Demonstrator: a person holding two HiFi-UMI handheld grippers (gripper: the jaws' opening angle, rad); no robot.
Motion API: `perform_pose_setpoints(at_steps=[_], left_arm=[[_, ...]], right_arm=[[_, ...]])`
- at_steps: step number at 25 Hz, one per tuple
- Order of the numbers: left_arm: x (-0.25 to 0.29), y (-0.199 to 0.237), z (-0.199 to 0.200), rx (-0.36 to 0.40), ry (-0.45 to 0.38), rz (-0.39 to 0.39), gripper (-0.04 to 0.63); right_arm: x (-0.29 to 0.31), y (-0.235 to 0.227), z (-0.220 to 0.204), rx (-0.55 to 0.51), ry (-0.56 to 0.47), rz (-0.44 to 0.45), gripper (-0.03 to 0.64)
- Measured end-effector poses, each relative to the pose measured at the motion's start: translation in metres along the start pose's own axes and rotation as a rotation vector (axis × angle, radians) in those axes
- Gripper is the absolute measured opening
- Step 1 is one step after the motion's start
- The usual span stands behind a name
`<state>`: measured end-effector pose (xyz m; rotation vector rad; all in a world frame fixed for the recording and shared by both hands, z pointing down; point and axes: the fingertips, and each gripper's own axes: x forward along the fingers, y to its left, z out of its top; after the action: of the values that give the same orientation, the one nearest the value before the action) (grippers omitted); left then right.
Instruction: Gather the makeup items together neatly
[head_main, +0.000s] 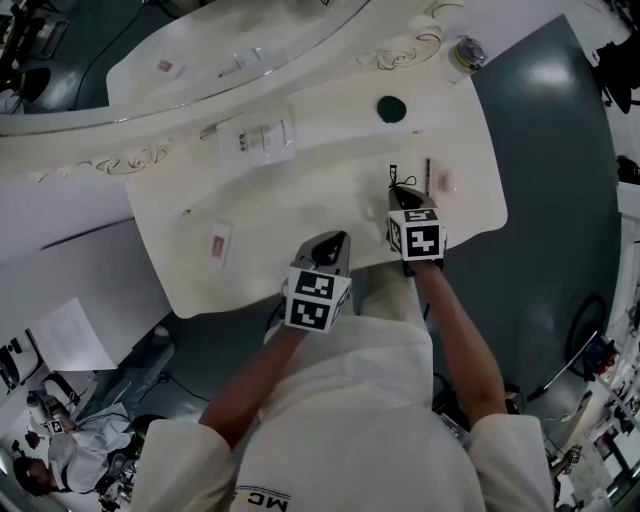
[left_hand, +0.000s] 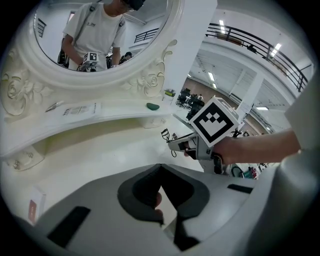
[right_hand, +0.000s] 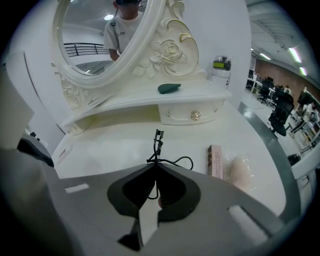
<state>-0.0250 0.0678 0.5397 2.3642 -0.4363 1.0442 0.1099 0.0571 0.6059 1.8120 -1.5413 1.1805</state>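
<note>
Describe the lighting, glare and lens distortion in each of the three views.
Head view: even, soft light on the white vanity table; a bright glare patch on the glossy grey-green floor. Left gripper view: strong fisheye, black corners, the ornate white mirror frame bowed. Right gripper view: same black vignette; the black metal eyelash curler is sharp, the pale pink sponge looks soft.

On my feed: ornate white mirror (right_hand: 95, 40) over the white worktop (head_main: 300, 215), little knobbed drawer (right_hand: 192, 115) under its shelf (right_hand: 145, 98), someone (head_main: 65, 445) sitting off left.
</note>
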Motion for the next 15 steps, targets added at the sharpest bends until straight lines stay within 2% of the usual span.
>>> perform_pose_setpoints(at_steps=[15], left_arm=[[0.006, -0.015, 0.000, -0.006, 0.007, 0.009, -0.002]], right_arm=[[0.006, -0.022, -0.001, 0.093, 0.033, -0.060, 0.012]])
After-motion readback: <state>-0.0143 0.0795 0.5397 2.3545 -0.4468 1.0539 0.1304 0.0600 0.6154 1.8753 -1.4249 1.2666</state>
